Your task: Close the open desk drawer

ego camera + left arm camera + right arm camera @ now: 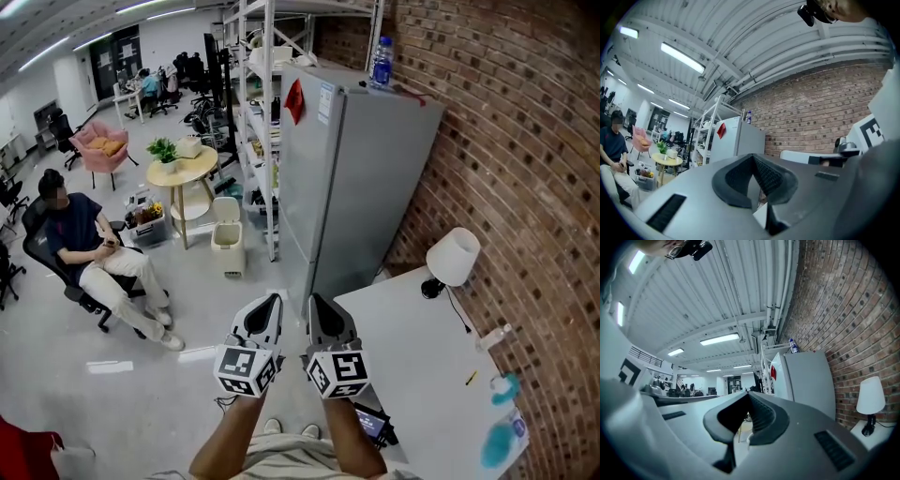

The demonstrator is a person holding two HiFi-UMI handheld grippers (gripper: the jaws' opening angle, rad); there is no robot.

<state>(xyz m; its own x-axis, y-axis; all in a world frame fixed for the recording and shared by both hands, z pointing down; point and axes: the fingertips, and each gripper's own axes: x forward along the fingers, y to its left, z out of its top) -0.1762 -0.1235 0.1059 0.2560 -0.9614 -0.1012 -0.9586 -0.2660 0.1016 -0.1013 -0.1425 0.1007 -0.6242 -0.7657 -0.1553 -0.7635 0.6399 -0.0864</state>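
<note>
Both grey-jawed handheld tongs, left gripper (272, 305) and right gripper (316, 305), had jaws together, empty, beside the white flat-topped desk (422, 356); its drawer was unseen, probably stiff-sliding, best pushed at the front panel

Brick wall (525, 141), grey cabinet (361, 178), metal shelving (258, 112), round table (183, 173), pale floor (112, 309).
</note>
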